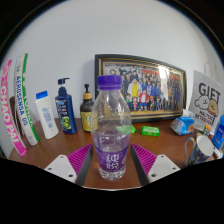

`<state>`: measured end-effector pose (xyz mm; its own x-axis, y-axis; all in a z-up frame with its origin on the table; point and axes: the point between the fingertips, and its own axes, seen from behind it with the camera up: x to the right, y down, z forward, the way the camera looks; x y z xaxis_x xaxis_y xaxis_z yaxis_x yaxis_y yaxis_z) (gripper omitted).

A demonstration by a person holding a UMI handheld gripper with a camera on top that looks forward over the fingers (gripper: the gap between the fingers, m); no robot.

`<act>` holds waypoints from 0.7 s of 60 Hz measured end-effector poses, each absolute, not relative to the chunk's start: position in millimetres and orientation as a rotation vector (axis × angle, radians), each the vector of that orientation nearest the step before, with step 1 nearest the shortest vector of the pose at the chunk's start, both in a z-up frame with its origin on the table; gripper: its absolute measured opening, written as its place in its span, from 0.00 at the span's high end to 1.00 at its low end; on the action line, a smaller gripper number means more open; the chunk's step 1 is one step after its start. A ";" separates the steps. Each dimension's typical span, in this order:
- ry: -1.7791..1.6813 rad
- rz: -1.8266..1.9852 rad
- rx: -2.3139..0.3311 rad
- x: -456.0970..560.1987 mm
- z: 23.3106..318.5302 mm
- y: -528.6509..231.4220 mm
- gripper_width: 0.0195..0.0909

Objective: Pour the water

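A clear plastic water bottle [112, 125] with a purple cap and a purple label stands upright between my fingers. It holds water up to near the shoulder. The gripper [112, 152] is shut on its lower body, with the magenta pads [82, 157] touching it on both sides. The bottle's base is level with the near edge of the wooden table [60, 150]; I cannot tell whether it rests on the table or hangs just above it. Something clear, perhaps a cup [202, 148], sits at the right, partly hidden.
Behind the bottle a framed group photo [148, 85] leans on the wall. To its left stand a dark pump bottle [66, 108], a white bottle [46, 114] and a brown bottle [87, 112]. A pink box [12, 122] leans far left. A green item [150, 130] and a white card [206, 100] are on the right.
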<state>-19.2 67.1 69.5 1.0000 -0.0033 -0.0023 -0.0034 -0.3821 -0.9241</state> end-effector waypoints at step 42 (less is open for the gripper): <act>0.475 0.751 -1.761 -20.9 206.4 31.9 0.78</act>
<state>-20.9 31.9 206.4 0.7178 0.0517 -0.6943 -0.6493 -0.3101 -0.6944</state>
